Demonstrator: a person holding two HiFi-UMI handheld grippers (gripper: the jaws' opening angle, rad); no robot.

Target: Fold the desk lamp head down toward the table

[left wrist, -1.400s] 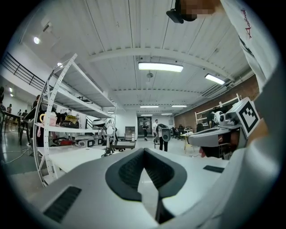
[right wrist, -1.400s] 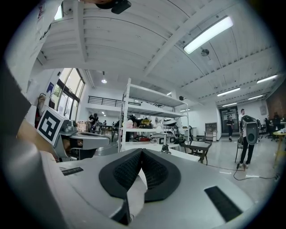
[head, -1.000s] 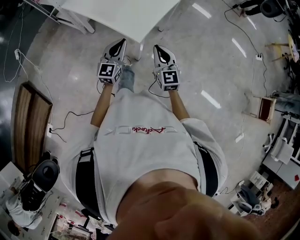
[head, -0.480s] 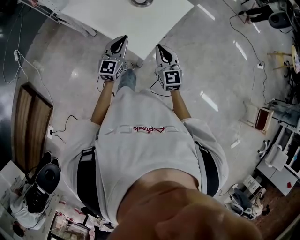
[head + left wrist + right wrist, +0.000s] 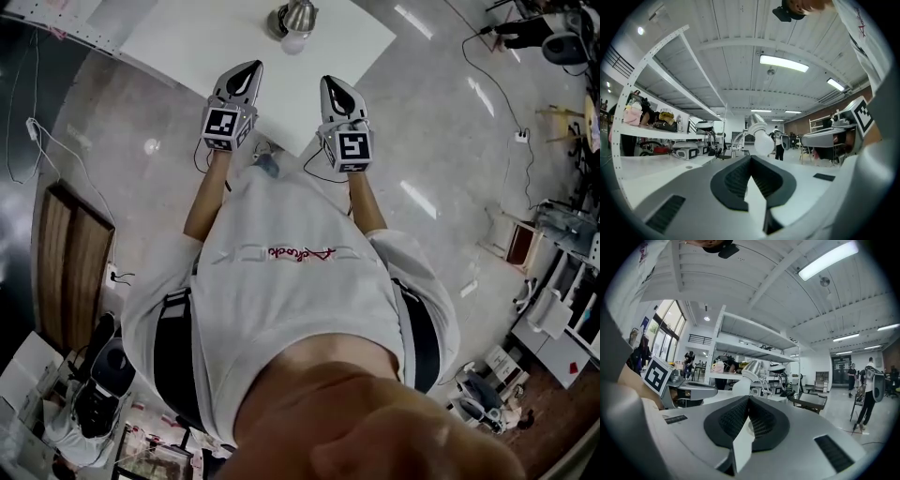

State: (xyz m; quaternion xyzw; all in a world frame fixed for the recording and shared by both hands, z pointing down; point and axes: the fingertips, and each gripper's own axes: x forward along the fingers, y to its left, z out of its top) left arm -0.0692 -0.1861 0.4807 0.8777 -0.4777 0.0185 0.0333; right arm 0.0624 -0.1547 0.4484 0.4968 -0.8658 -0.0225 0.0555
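A desk lamp (image 5: 298, 17) with a silver shade and a white bulb (image 5: 293, 42) stands on the white table (image 5: 197, 42) at the top of the head view. Its head is raised, with the bulb facing me. My left gripper (image 5: 251, 69) and right gripper (image 5: 330, 84) hover side by side over the table's near edge, both shut and empty, short of the lamp. The lamp (image 5: 758, 124) appears just beyond the closed left gripper (image 5: 750, 157) in the left gripper view. In the right gripper view the lamp (image 5: 750, 367) is ahead of the closed right gripper (image 5: 749, 398), a little to the left.
A white shelf rack (image 5: 651, 79) rises at the table's far side, with bags and devices on it. A wooden panel (image 5: 66, 253) and cables (image 5: 37, 141) lie on the floor at left. A dark side table (image 5: 811, 401) and a standing person (image 5: 869, 385) are off to the right.
The person has walked up to the table. Both grippers moved forward together from over the floor to over the table edge, and the lamp has come into the head view.
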